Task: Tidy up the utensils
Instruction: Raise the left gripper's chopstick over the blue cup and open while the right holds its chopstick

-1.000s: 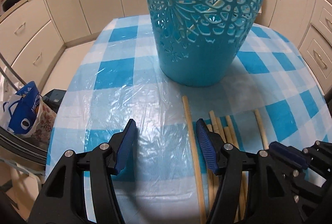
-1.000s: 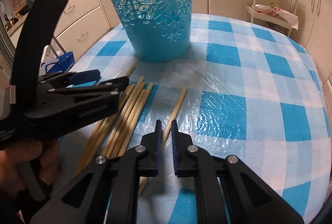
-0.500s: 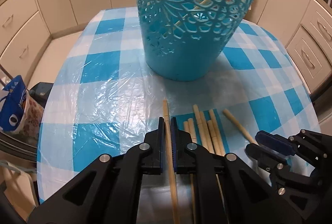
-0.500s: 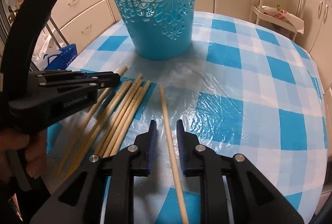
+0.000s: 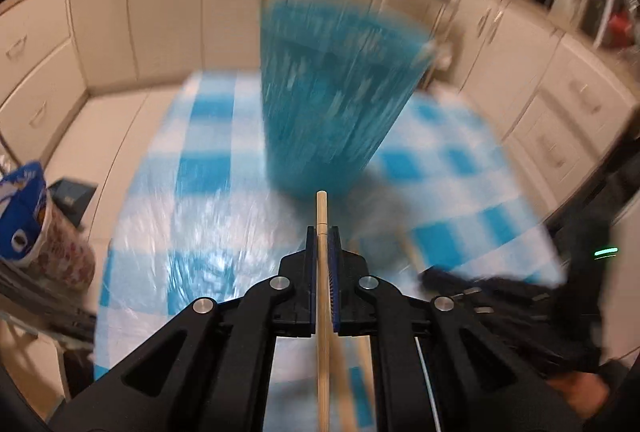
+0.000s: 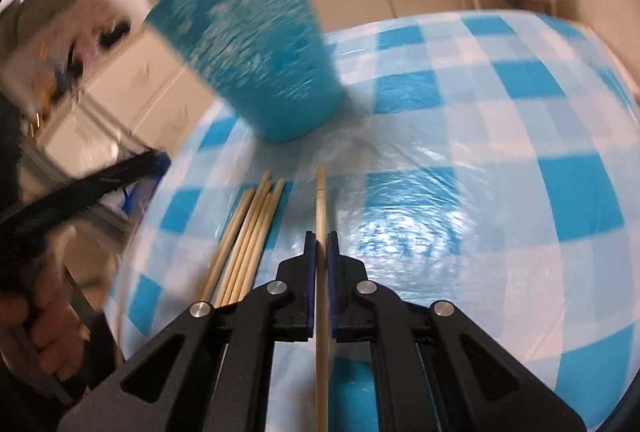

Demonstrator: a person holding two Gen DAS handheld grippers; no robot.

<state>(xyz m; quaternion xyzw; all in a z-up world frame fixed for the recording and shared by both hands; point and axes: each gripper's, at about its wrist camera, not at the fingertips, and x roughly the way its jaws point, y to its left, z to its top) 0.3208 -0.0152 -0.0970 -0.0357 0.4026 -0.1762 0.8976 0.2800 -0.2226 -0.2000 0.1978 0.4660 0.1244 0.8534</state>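
1. Progress: early to middle, as far as I can judge. Each hand has one stick picked; neither is in the basket (image 5: 336, 91) yet.
2. Left gripper (image 5: 322, 248): clenched on a single chopstick (image 5: 322, 216), stick runs forward between the pads, tip pointing at the basket's base, just short of it in the view.
3. Right gripper (image 6: 321, 252): likewise clamped on its own chopstick (image 6: 320, 199), tip aimed toward the basket (image 6: 260, 59) base.
4. Both views are motion-blurred, so the lift height above the tablecloth (image 6: 500, 159) can't be told.
5. Left to do: a bundle of loose chopsticks (image 6: 250, 232) lies on the cloth, near the basket on the side facing the grippers and left of the right gripper's stick. About five or six, exact count unclear.
6. Container: blue perforated basket stands upright on the checked cloth. In the left view, pale stick-like tips seem to poke above its rim, too smeared to confirm. Contents otherwise hidden by the wall.
7. Remaining judgement: drop both held sticks into the basket, then clear the bundle.
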